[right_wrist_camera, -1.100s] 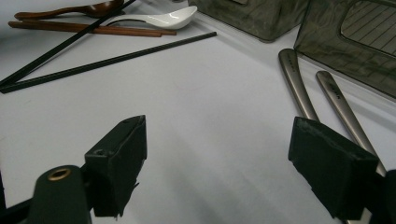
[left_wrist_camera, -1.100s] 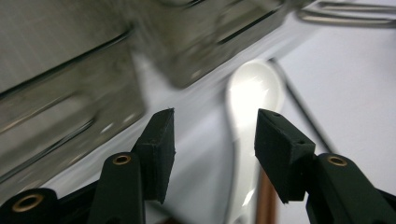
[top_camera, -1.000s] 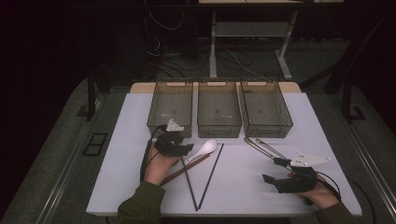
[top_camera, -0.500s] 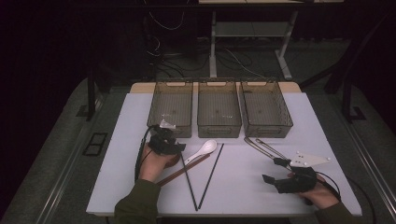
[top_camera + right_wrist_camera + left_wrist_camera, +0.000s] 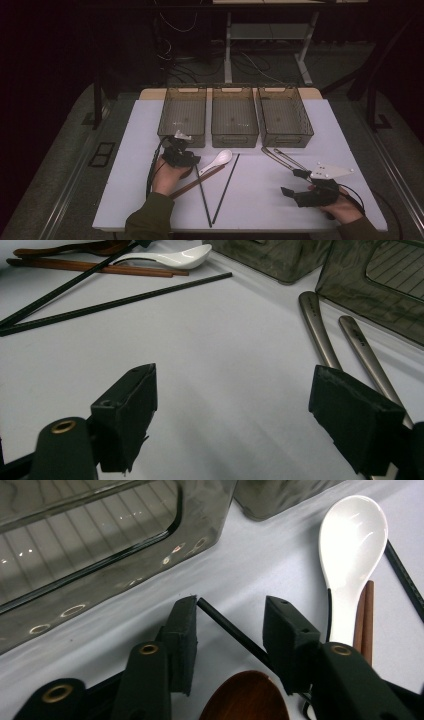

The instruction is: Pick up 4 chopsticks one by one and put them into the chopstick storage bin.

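My left gripper (image 5: 181, 156) (image 5: 230, 617) is open, low over the table just in front of the left bin (image 5: 183, 116). The end of a black chopstick (image 5: 225, 625) lies between its jaws, ungripped, and a brown wooden spoon bowl (image 5: 245, 697) sits just below them. A white ceramic spoon (image 5: 220, 160) (image 5: 350, 545) and wooden chopsticks (image 5: 197, 181) (image 5: 367, 615) lie to its right. My right gripper (image 5: 294, 183) (image 5: 235, 385) stands wide open over bare table, near two metal utensil handles (image 5: 279, 156) (image 5: 316, 327).
Three smoky plastic bins stand in a row at the back: left, middle (image 5: 234, 116) and right (image 5: 284, 116). Two black chopsticks (image 5: 226, 187) (image 5: 115, 302) form a V at the table's (image 5: 130, 150) middle front. A cable trails from each gripper.
My left gripper has shifted slightly left, closer to the left bin's front. The right gripper and the utensils have not moved.
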The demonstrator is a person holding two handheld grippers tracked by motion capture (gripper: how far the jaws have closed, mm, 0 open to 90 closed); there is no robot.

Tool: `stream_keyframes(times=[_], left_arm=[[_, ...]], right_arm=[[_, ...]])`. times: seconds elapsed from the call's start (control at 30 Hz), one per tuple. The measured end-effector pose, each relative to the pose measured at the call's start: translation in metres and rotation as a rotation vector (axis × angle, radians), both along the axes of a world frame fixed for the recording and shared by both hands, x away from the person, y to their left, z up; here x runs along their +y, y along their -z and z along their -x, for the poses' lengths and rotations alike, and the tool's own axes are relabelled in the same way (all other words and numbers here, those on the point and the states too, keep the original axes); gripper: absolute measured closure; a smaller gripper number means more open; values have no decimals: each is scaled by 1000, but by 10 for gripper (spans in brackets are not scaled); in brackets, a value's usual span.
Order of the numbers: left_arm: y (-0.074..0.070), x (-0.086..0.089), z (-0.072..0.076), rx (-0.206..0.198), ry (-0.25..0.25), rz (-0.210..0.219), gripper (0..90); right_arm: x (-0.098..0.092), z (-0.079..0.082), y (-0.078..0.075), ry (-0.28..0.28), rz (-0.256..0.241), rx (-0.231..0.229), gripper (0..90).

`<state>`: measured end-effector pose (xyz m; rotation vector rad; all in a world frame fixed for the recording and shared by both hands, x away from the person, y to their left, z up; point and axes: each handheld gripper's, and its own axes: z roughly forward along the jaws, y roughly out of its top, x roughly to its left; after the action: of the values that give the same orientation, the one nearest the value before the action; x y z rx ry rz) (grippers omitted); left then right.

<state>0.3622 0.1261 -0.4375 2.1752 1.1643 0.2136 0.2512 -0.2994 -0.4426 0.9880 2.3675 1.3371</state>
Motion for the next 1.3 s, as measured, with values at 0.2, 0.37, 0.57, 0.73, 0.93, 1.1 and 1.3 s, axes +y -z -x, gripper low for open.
stream_keyframes(times=[0.2,0.37,0.57,0.73,0.93,1.1,1.3], left_arm=[[2,-6,-2,-8,7,18,633],[2,-11,-3,-14,13,36,686],[2,-17,-6,-26,23,49,735],[2,-22,-8,-38,48,52,798],[2,-28,-9,-35,65,59,864],[1,-31,-8,-40,80,57,875],[-3,-29,-5,-61,87,58,809]], right_arm=[[0,0,0,-1,0,1,193],[0,0,0,-1,1,1,193],[1,0,0,-1,2,0,193],[1,0,1,-1,1,0,193],[1,0,1,-2,2,0,193],[1,-1,1,-1,2,-2,193],[0,0,0,-2,2,1,193]])
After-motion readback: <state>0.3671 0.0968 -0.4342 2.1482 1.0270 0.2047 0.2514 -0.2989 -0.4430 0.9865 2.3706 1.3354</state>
